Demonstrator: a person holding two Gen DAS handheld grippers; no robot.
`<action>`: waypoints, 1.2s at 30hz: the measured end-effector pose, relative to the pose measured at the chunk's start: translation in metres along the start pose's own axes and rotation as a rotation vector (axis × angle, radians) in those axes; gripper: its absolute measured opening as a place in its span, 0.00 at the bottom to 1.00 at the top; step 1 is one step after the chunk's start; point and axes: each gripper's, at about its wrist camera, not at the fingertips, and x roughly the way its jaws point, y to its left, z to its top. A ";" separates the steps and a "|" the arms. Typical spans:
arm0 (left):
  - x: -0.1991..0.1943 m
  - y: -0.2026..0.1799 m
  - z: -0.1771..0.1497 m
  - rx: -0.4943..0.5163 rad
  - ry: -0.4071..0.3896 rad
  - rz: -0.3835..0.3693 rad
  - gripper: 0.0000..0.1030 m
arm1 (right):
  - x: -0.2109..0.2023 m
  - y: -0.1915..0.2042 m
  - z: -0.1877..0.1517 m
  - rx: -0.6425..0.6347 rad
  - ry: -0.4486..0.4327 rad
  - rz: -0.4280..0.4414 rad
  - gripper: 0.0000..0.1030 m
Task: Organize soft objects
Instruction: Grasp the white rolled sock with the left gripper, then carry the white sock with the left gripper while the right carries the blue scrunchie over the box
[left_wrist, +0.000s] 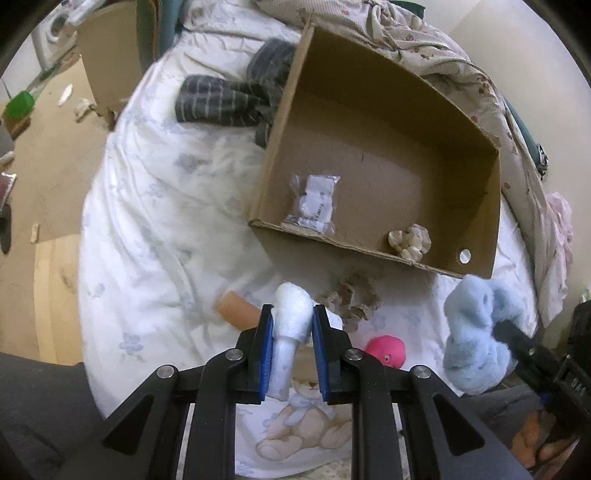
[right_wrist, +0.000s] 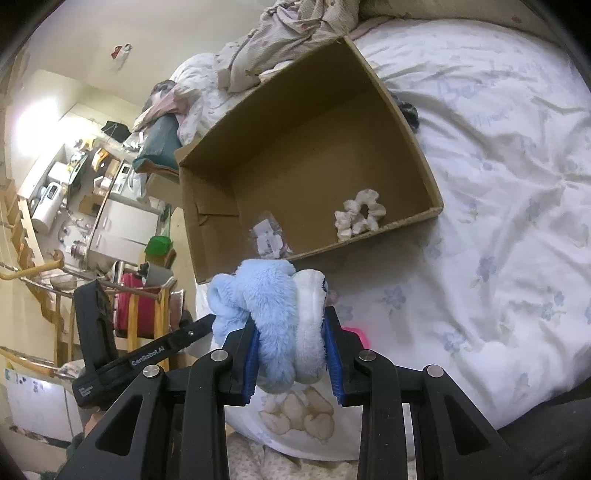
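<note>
My left gripper (left_wrist: 293, 314) is shut on a white soft roll (left_wrist: 291, 321) and holds it above the bed, short of the open cardboard box (left_wrist: 369, 254). My right gripper (right_wrist: 290, 328) is shut on a blue and white plush toy (right_wrist: 266, 314), also seen at the right of the left wrist view (left_wrist: 476, 328). Inside the box lie a cream scrunchie (left_wrist: 410, 240) (right_wrist: 360, 214) and a clear plastic packet (left_wrist: 314, 199) (right_wrist: 267, 238). On the bed near the box front lie a beige scrunchie (left_wrist: 354, 299), a pink soft ball (left_wrist: 388, 350) and a tan object (left_wrist: 236, 312).
Grey striped socks (left_wrist: 229, 99) lie on the white floral bedsheet (left_wrist: 155, 206) left of the box. A rumpled floral blanket (left_wrist: 424, 40) is piled behind the box. The bed edge and floor are at the left (left_wrist: 44, 147). Cluttered shelves (right_wrist: 74, 184) stand beyond the bed.
</note>
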 end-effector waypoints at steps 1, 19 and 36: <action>-0.001 0.000 -0.001 0.003 -0.006 0.017 0.17 | -0.001 0.001 0.001 -0.001 -0.004 0.006 0.32; -0.044 -0.018 0.040 -0.082 -0.158 0.237 0.17 | -0.015 0.045 0.057 -0.166 -0.048 0.020 0.32; -0.014 -0.047 0.085 -0.046 -0.194 0.311 0.17 | 0.013 0.037 0.095 -0.176 -0.028 0.012 0.32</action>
